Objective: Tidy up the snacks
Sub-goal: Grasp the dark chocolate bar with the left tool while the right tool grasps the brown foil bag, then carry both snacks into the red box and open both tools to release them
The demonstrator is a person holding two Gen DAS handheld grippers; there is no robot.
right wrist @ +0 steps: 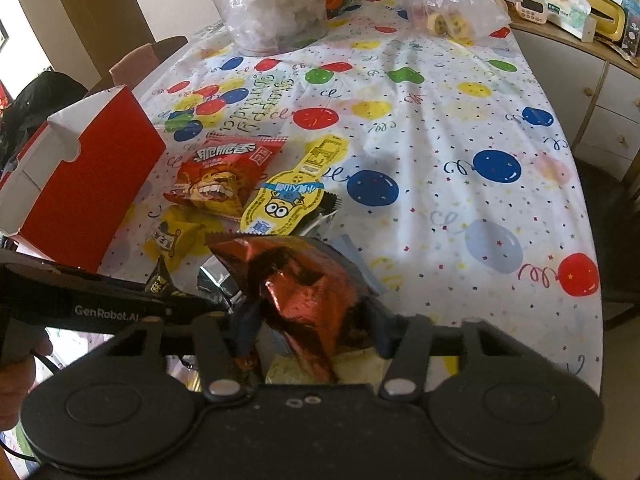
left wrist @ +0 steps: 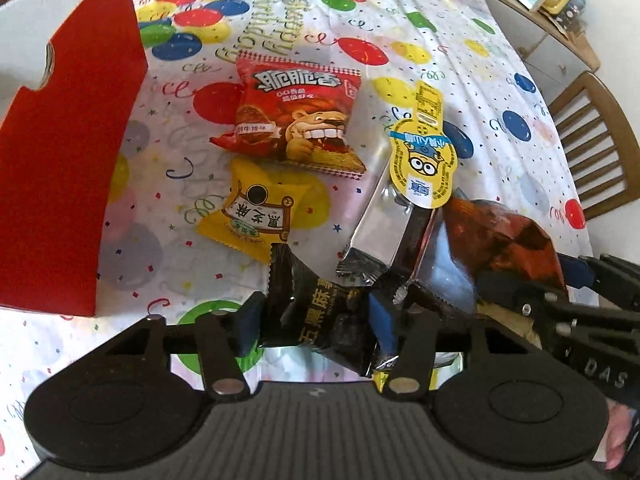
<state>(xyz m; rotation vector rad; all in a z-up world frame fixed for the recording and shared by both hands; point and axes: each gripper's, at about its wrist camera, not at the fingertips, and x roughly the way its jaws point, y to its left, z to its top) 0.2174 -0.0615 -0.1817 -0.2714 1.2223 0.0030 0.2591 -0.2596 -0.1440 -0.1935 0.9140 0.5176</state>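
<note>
Left claw (left wrist: 316, 320) pinches the black sachet (left wrist: 320, 320); right claw (right wrist: 316, 324) clamps the red-brown packet (right wrist: 308, 292). Both lifts likely serve transfer into the red box (right wrist: 88, 188).

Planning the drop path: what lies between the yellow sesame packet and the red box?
Only bare balloon tablecloth separates the yellow sesame packet from the red box, in both wrist views.

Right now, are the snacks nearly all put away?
Not yet. The red box looks empty where visible. The left tongs grip a black sesame packet; the right tongs grip a shiny red-brown packet. The lion chips, yellow packet and Minions snack wait on the tablecloth.
</note>
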